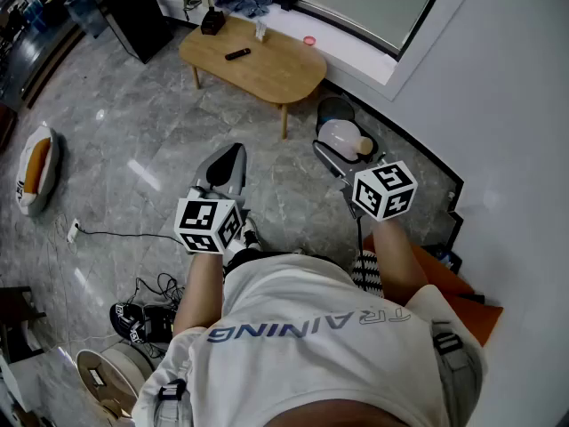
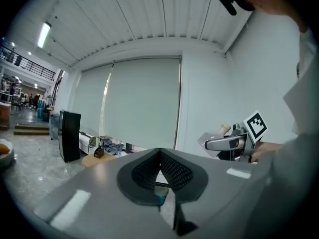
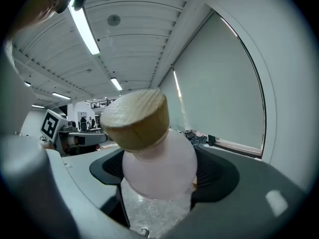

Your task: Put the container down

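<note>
The container (image 1: 340,138) is a frosted pale jar with a wooden cork lid (image 3: 135,119). It is held off the floor, to the right of the wooden table. My right gripper (image 1: 342,156) is shut on it, jaws wide around its round body (image 3: 159,168), lid pointing up and away. In the left gripper view the right gripper (image 2: 227,143) and the jar (image 2: 213,137) show at the right, in front of the white wall. My left gripper (image 1: 227,165) hangs over the grey marble floor with its jaws shut and nothing between its pads (image 2: 175,171).
A low wooden table (image 1: 267,74) ahead carries a remote (image 1: 236,54) and a dark box (image 1: 212,20). A black cabinet (image 1: 133,12) stands at far left. A cushion (image 1: 36,167), a cable (image 1: 116,234) and shoes (image 1: 138,318) lie on the floor. A white wall closes the right side.
</note>
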A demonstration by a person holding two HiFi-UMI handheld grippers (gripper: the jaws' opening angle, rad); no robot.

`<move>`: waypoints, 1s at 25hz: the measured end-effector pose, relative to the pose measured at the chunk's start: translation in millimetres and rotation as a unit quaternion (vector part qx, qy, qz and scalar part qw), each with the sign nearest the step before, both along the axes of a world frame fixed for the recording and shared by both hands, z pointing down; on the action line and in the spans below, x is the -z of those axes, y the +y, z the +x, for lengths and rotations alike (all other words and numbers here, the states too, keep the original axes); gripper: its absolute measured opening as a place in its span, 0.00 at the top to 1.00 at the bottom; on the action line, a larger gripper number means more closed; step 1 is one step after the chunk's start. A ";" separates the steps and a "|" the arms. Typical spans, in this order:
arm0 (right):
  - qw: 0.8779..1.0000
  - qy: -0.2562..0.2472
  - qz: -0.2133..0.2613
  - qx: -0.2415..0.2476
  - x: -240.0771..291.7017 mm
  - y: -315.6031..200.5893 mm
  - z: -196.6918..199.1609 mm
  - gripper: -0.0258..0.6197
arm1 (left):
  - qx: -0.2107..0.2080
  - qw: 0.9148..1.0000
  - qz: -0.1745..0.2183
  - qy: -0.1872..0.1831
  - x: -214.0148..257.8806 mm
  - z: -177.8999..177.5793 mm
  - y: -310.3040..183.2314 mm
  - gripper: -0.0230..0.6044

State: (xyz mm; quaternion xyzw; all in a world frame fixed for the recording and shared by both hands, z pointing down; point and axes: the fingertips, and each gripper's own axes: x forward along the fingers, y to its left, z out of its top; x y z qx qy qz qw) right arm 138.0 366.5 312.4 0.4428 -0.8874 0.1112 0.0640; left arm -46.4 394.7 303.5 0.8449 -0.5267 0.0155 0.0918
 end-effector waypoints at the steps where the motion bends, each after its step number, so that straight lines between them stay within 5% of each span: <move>1: 1.000 0.003 0.001 0.000 -0.5 -0.8 0.8 0.32 | -0.001 1.000 -0.001 0.001 -1.3 1.3 -0.2 0.97; 25: 0.999 0.003 -0.008 -0.034 -3.9 -70.4 -42.6 0.32 | -0.041 0.999 -0.028 0.010 -15.3 -45.3 -78.9 0.97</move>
